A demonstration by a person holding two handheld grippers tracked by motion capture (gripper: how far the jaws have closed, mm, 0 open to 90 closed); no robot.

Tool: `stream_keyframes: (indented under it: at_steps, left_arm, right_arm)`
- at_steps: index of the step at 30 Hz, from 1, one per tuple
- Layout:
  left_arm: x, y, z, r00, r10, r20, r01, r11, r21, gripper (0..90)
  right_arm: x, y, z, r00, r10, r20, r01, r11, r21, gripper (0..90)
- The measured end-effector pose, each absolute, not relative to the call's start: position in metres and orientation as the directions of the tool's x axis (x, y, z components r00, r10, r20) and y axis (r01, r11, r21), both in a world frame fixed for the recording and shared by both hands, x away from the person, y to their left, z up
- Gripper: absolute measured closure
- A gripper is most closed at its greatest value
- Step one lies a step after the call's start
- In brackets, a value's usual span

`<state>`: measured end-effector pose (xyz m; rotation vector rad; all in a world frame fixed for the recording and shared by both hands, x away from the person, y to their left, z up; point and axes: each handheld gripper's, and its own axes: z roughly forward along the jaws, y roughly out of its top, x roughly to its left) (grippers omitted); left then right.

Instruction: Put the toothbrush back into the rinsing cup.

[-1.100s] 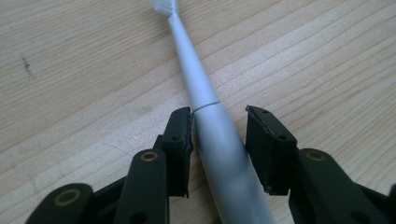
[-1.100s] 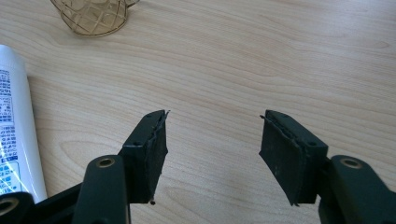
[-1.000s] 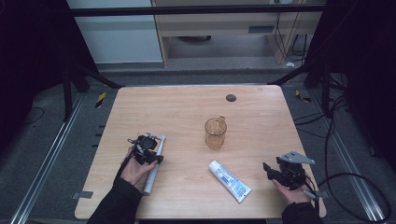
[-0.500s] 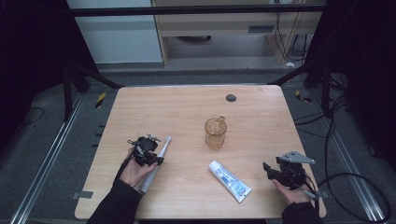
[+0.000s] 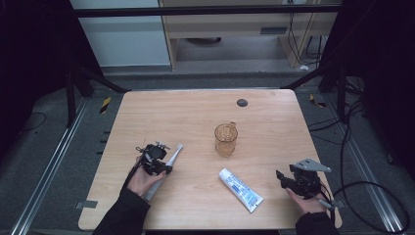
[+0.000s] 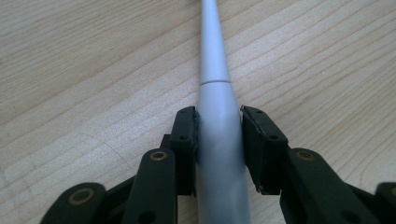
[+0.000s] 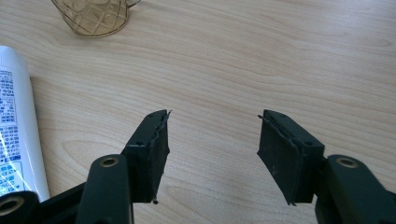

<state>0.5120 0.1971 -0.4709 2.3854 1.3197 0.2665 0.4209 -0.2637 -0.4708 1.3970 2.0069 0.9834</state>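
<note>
Gripping toothbrush handle (image 6: 219, 154), left tongs (image 6: 218, 126) low.

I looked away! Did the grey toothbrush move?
Yes. The grey toothbrush, clamped in the left hand-held gripper, swung its tip toward the amber cup, which stayed put.

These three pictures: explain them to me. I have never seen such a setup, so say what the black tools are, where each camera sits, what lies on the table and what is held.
A person sits at a wooden table with a hand-held tool in each hand; each tool has two black jaws. The wide picture comes from a camera above the table. The other two come from cameras riding on the tools, looking along their jaws. On the table are an amber cup, a white tube and a small dark disc. The left gripper is closed on a grey toothbrush. The right gripper is open and empty.
</note>
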Motion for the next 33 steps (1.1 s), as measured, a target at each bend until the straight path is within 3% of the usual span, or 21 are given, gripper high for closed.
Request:
stream_keyframes:
  at_steps: [22,33]
  left_arm:
    - [0.512,0.197,-0.467,0.567,0.822,-0.048,0.762,-0.501,0.411,67.4]
    - [0.504,0.196,-0.451,0.588,0.807,-0.053,0.733,-0.503,0.458,67.5]
  right_arm:
    - [0.421,-0.267,-0.470,-0.350,0.936,0.025,0.578,0.195,0.793,43.4]
    - [0.421,-0.267,-0.470,-0.352,0.935,0.033,0.577,0.189,0.795,43.8]
